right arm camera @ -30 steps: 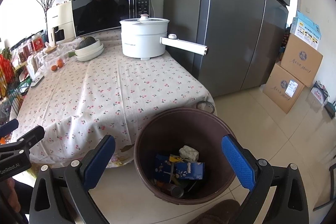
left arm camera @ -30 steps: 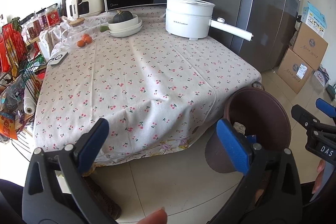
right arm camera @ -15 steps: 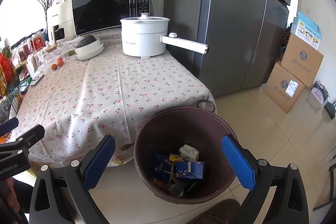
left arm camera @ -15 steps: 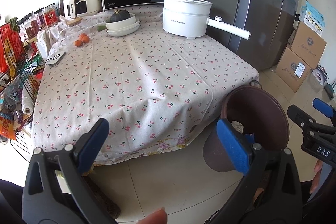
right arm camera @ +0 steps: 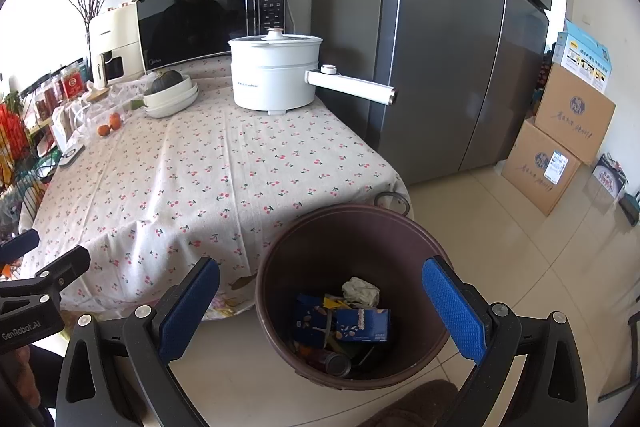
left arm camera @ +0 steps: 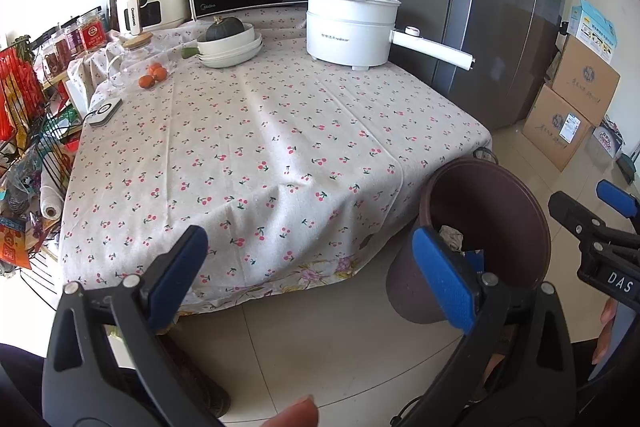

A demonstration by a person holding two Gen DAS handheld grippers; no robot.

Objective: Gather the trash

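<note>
Both views pulled back slightly | both my grippers (left arm camera: 308, 267) (right arm camera: 320, 303) gape wide — empty | round brown plastic bin (right arm camera: 416, 239) near right holds trash — cloth-covered table (left arm camera: 260, 131) shows none left

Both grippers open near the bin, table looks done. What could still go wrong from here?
1. The brown bin stands close against the hanging tablecloth; a gripper swing could snag the cloth and drag the white pot.
2. The pot's handle sticks out past the table edge, easy to clip.
3. The left gripper and right gripper hover close together, both empty, so they might collide.
</note>
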